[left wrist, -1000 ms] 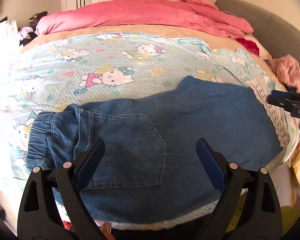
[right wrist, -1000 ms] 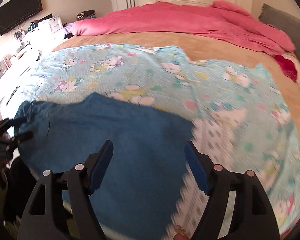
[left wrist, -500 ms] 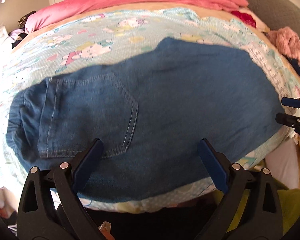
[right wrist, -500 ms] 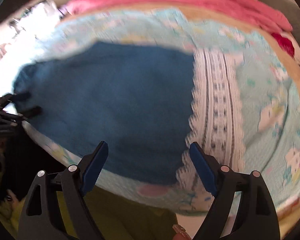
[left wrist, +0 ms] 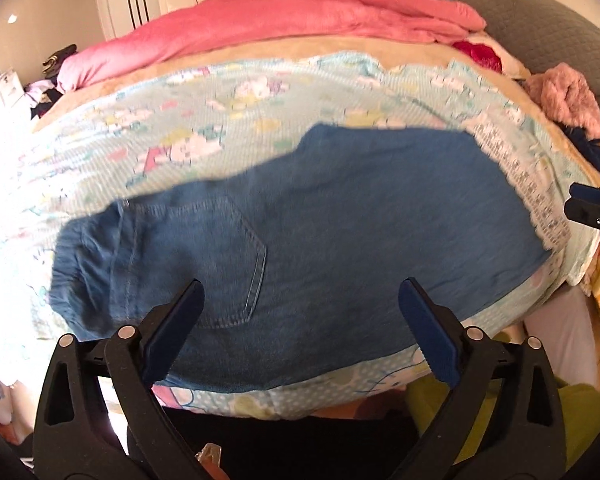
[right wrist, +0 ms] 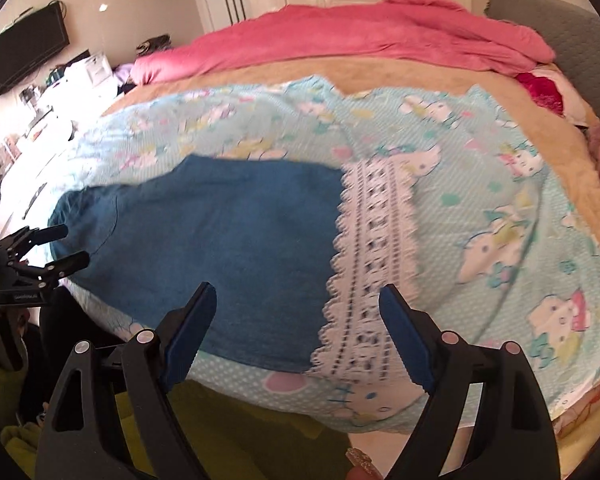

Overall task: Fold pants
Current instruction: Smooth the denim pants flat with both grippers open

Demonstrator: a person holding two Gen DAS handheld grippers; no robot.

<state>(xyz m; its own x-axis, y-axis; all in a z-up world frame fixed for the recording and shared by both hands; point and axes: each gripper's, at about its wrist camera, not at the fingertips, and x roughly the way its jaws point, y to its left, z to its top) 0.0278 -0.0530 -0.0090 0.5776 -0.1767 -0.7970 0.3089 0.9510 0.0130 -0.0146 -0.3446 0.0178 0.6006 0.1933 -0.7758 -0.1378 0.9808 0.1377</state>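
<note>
Blue denim pants [left wrist: 340, 232] lie flat and folded on a light blue cartoon-print blanket [left wrist: 260, 120] near the bed's front edge, waistband at the left, a back pocket facing up. They also show in the right wrist view [right wrist: 228, 248]. My left gripper [left wrist: 300, 328] is open and empty, held above the pants' near edge by the pocket. My right gripper [right wrist: 296, 332] is open and empty, over the pants' right end and the blanket's white lace trim [right wrist: 368, 260]. Each gripper shows at the edge of the other's view.
A pink duvet [left wrist: 300, 20] is heaped at the back of the bed. A grey headboard [left wrist: 540, 28] and a pink fluffy garment [left wrist: 568, 100] are at the right. A wall TV [right wrist: 24, 48] and cluttered furniture are at the left. White wardrobes stand behind.
Both grippers have pulled back and tilted up from the pants, so more of the bed shows. The pants lie as before. Both grippers stay open.
</note>
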